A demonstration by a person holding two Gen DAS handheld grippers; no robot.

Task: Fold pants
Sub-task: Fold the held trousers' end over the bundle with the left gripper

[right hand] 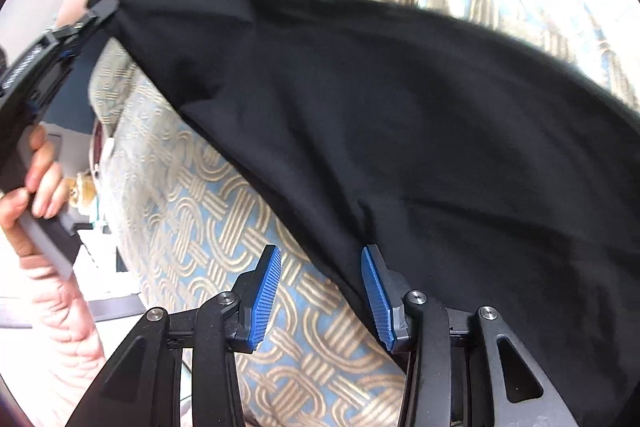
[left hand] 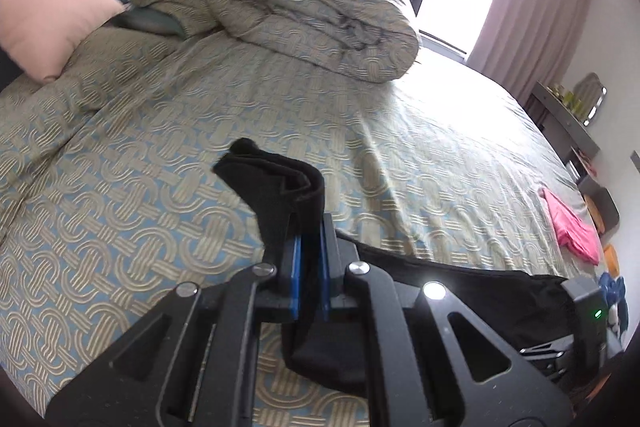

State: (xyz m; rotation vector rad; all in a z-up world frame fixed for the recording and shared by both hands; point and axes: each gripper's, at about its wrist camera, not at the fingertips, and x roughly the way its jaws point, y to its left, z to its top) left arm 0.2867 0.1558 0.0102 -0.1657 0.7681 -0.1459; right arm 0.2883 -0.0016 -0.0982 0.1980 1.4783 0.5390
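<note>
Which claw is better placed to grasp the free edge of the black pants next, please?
Probably the right claw: its jaws are open and empty right at the pants' edge, while the left claw is already shut on a corner.

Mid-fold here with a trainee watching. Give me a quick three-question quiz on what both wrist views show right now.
1. True or false: the left hand-held gripper is shut on the black pants.
2. The right hand-held gripper is: A) clamped on the pants, B) open at the pants' edge, C) holding the pink garment.
3. What lies at the bed's far right edge in the left wrist view?

Key: 1 true. 2 B. 3 A pink garment.
</note>
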